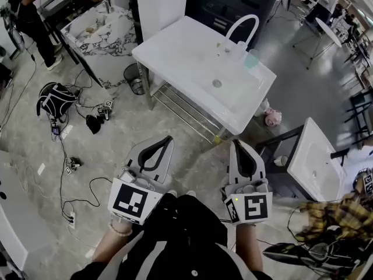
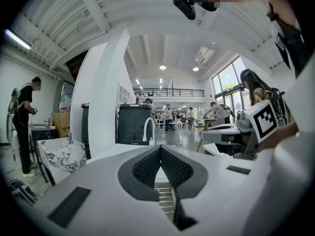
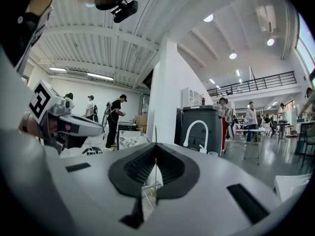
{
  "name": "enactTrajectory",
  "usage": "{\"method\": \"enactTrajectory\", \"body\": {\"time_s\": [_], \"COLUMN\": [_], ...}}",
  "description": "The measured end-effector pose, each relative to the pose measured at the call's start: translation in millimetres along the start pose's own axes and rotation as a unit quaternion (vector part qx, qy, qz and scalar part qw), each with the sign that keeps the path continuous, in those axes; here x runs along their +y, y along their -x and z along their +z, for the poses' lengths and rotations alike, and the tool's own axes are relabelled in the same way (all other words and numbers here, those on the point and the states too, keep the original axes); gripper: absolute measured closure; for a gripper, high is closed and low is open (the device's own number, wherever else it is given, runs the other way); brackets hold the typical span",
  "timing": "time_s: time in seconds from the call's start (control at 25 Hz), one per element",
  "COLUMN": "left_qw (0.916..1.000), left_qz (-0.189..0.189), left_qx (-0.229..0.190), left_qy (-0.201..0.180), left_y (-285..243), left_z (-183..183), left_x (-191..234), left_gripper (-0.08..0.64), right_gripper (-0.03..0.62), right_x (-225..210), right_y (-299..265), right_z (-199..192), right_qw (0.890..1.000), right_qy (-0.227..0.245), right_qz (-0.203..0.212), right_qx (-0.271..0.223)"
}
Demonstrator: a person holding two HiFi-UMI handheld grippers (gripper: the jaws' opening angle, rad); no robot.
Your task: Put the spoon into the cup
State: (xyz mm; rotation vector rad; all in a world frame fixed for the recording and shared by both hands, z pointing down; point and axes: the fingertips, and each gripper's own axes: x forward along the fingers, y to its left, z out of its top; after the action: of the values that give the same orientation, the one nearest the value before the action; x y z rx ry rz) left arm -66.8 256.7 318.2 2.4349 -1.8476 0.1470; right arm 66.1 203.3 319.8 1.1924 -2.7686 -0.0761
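Where the white sink [image 1: 186,57] carries its single tap [image 1: 240,31], one pale green cup [image 1: 252,59] stands just beside it, upright with its mouth up. The spoon cannot be made out in any view. Well short of the sink, two grippers are held side by side, low before the person's body, pointing about level toward it. The left gripper [image 1: 167,139] has its jaws pressed together, gripping nothing; the right gripper [image 1: 236,143] is likewise closed tip to tip.
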Motion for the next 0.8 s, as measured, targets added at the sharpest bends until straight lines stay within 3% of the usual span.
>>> {"method": "enactTrajectory", "body": {"time_s": [0.44,0.8], "left_qw": [1.0,0.9999], "left_qz": [0.004,0.013], "left_qx": [0.0,-0.003], "left_qy": [0.009,0.01], "left_y": [30,25], "left_z": [-15,-21], "left_x": [22,25], "left_gripper": [0.563,0.562], "right_gripper": [0.585,0.586], "right_x": [44,40], "right_y": [0,-10], "right_z": [-8,-12], "right_qw": [1.0,1.0], "right_qy": [0.002,0.003], "right_qz": [0.006,0.013], "right_qx": [0.008,0.004]}}
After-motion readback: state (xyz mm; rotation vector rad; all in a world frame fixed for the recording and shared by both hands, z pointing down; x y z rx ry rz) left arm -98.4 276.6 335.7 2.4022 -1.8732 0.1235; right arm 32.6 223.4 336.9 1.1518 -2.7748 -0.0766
